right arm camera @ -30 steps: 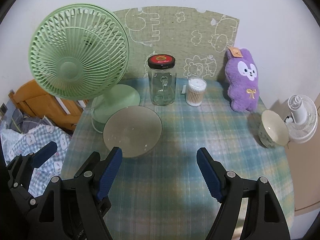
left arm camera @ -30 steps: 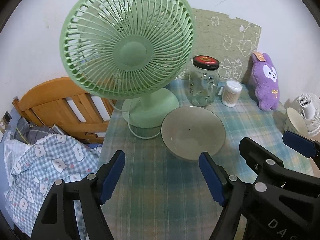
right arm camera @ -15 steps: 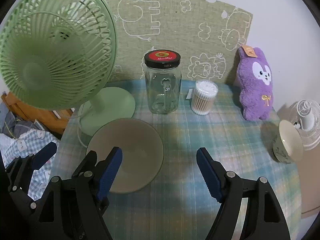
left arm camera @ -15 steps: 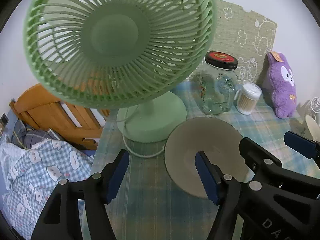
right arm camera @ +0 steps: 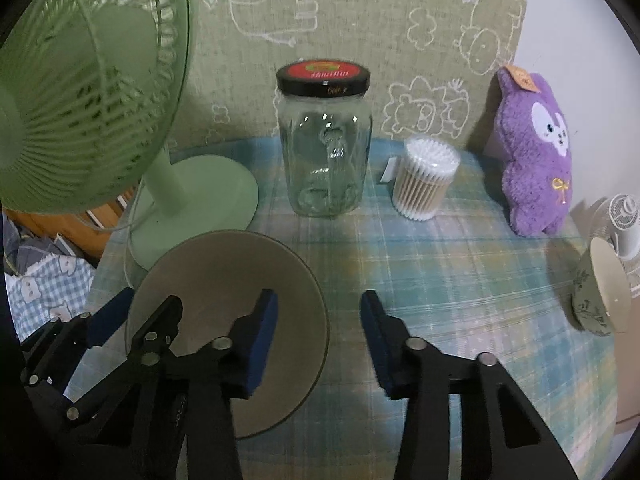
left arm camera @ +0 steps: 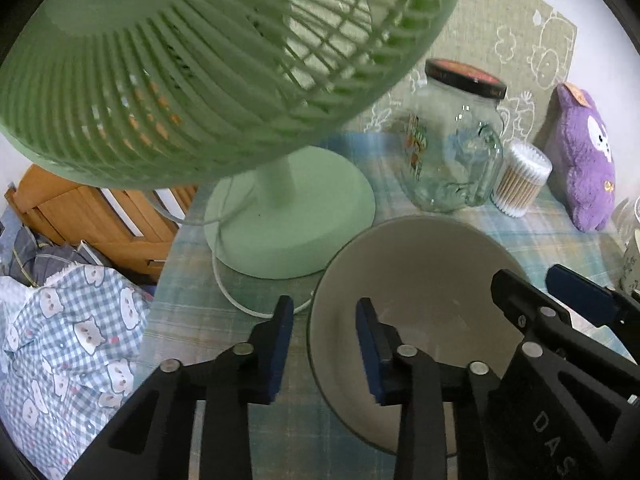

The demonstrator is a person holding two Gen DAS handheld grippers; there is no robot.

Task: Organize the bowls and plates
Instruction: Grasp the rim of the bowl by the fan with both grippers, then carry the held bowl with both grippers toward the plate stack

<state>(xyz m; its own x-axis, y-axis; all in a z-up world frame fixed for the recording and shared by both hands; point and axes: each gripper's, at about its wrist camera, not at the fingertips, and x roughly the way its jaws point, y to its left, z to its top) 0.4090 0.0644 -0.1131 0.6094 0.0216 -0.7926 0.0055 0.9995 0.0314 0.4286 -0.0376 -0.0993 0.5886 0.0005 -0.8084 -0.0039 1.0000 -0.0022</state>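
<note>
A wide grey-beige bowl (left arm camera: 420, 272) (right arm camera: 224, 272) stands upright on the checked tablecloth (right arm camera: 440, 280). My left gripper (left arm camera: 324, 308) straddles its left rim, one finger outside and one inside; the jaws are closing, with a gap still showing at both pads. My right gripper (right arm camera: 319, 300) straddles the right rim the same way, also closing without touching. Each view shows the other gripper: the right one (left arm camera: 528, 276) and the left one (right arm camera: 149, 298). A small patterned bowl (right arm camera: 600, 296) (left arm camera: 632, 256) lies tipped on its side at the table's right edge.
A green desk fan (left arm camera: 288, 216) (right arm camera: 192, 196) stands just behind the bowl, its head overhanging the left gripper. Behind are a lidded glass jar (right arm camera: 324, 152), a cotton swab tub (right arm camera: 424, 178), a purple plush (right arm camera: 536, 152) and a small white fan (right arm camera: 624, 220). Checked fabric (left arm camera: 80, 344) lies off the left edge.
Both grippers have moved forward and down to the wide bowl. Their jaws have narrowed from wide open and now bracket its left and right rims.
</note>
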